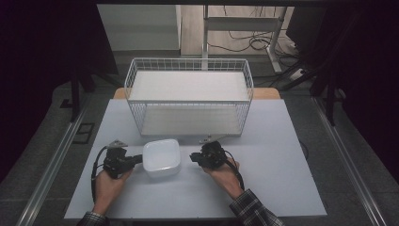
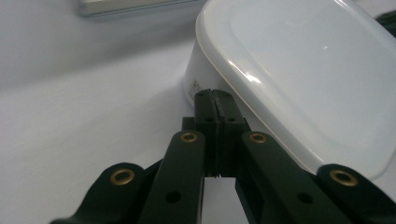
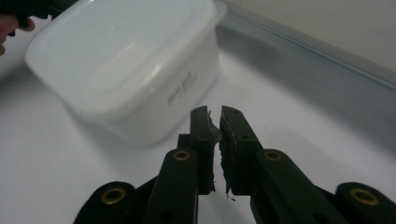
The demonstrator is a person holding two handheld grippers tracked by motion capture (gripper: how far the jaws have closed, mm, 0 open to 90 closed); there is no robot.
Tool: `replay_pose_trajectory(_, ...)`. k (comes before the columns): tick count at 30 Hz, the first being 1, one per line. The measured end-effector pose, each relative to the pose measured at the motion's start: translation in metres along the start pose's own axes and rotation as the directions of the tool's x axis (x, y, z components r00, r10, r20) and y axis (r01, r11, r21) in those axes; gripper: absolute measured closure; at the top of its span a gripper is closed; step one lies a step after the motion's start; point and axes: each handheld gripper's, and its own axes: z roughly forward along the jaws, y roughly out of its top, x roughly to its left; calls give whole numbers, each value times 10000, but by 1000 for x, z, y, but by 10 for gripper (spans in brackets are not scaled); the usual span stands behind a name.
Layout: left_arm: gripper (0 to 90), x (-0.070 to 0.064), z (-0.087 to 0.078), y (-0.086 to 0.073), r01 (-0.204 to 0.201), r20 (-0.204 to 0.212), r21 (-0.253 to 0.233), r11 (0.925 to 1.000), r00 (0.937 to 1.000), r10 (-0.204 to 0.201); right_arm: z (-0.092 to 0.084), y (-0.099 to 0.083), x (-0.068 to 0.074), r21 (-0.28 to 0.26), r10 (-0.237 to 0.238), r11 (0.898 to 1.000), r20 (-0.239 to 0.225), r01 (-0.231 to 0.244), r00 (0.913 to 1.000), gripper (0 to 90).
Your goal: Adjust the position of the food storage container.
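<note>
A: Where is the white lidded container (image 1: 161, 157) sitting right now?

B: It is resting on the desk (image 1: 277, 155), just in front of the white wire basket (image 1: 188, 96), between the two hands. The left tongs (image 1: 139, 159) are pressing their tips against its left side, just under the lid's rim, and their jaws are standing fully together with nothing between them, as the left gripper view is showing.

A: And the other side?

B: The right tongs (image 1: 192, 157) are hanging just beside the container's right wall, apart from it. In the right gripper view their jaws are standing nearly together, a thin slit between the pads, clamping nothing.

A: So what am I worrying about?

B: A one-sided push. With only the left tips bearing on a light tub, I am judging it likely to skid or spin toward the right tongs instead of travelling straight. If both sides are going to squeeze it for a lift, the smooth rounded walls may be slipping off narrow closed tips, and the tub could be tipping, or knocking the basket's front wire.

A: Any writing?

B: There is small dark print on the wall facing the right tongs, and a small printed patch on the wall beside the left tips. Both are too blurred to read.
</note>
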Motion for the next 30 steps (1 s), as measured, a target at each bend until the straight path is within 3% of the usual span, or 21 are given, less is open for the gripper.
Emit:
replay_pose_trajectory(3, 900, -7, 7, 5, -120, 296, 49, 9999, 9995, 119, 4, 4, -1, 49, 96, 9999, 71, -97, 9999, 845)
replay_pose_trajectory(5, 900, -20, 18, 12, -318, 630, 87, 9995, 9975, 312, 3, 4, -6, 80, 160, 9998, 278, -162, 9995, 859)
replay_pose_trajectory(7, 900, -23, 20, 14, -415, 643, 121, 9991, 9971, 406, -1, 1, -9, 128, 224, 9996, 553, -232, 9982, 864)
replay_pose_trajectory(8, 900, -31, 27, 18, -514, 902, 191, 9985, 9947, 495, -5, -3, -13, 73, 413, 9991, 553, -418, 9976, 870)
replay_pose_trajectory(12, 900, -46, 37, 23, -829, 1228, 321, 9960, 9893, 784, -23, -19, -21, -27, 823, 9966, 621, -823, 9947, 882)
replay_pose_trajectory(19, 900, -72, 46, 24, -1347, 1749, 519, 9895, 9768, 1238, -51, -36, -26, -27, 984, 9951, 994, -986, 9902, 895)
replay_pose_trajectory(23, 900, -82, 46, 20, -1559, 1805, 604, 9859, 9731, 1428, -62, -46, -21, 25, 977, 9951, 1129, -987, 9888, 896)
replay_pose_trajectory(26, 900, -80, 46, 20, -1614, 1875, 579, 9852, 9711, 1480, -63, -48, -19, 85, 807, 9966, 1254, -824, 9888, 894)
replay_pose_trajectory(30, 897, -76, 36, 18, -1917, 1497, 306, 9810, 9712, 1852, -66, -47, -19, 124, 420, 9989, 1513, -444, 9876, 870)
